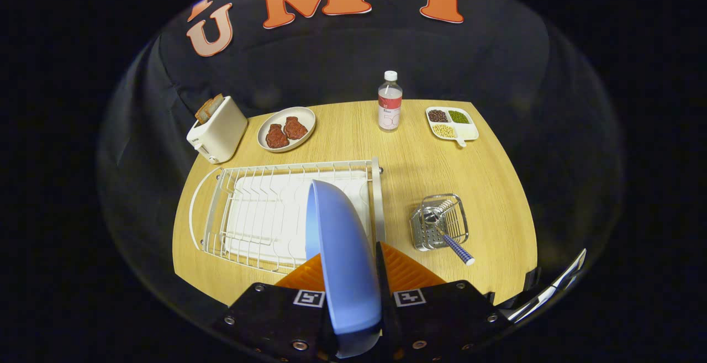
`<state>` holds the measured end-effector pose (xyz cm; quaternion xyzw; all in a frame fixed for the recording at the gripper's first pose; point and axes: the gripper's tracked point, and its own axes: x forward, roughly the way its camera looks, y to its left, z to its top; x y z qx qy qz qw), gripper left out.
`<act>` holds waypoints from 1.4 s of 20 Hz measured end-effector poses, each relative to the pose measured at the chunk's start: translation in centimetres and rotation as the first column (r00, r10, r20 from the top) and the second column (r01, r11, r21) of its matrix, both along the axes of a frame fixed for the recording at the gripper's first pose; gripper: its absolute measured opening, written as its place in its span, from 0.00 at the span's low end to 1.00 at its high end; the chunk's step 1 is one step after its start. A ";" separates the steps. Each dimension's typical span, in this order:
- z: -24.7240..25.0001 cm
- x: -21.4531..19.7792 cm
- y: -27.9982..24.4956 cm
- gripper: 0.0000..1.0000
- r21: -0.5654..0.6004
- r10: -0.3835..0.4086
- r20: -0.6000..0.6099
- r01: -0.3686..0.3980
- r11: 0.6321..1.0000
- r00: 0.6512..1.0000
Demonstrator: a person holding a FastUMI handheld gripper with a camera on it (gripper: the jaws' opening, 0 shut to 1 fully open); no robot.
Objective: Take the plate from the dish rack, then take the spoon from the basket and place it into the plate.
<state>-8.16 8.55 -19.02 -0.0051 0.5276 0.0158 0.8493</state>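
Brightness: wooden table [497,197] evenly and brightly lit; the surrounding booth stays dark.
Light source: seems overhead; short soft shadows beside the bottle [390,100] and wire basket [439,222].
Glare: a faint sheen on the blue plate [345,263], held edge-on between the gripper [353,296] fingers.
Distortion: strong fisheye; table edges bow outward.
Focus: the centre is sharp, the plate's nearest rim soft.
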 end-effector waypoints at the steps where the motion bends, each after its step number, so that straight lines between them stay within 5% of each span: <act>1: -0.1 -0.8 0.0 0.31 0.015 -0.002 -0.005 0.003 1.000 1.000; 14: -5.8 -10.2 1.6 0.31 0.197 0.020 -0.070 -0.006 0.980 0.997; 28: -13.2 -12.0 0.5 0.32 0.288 0.122 -0.096 -0.090 0.953 0.988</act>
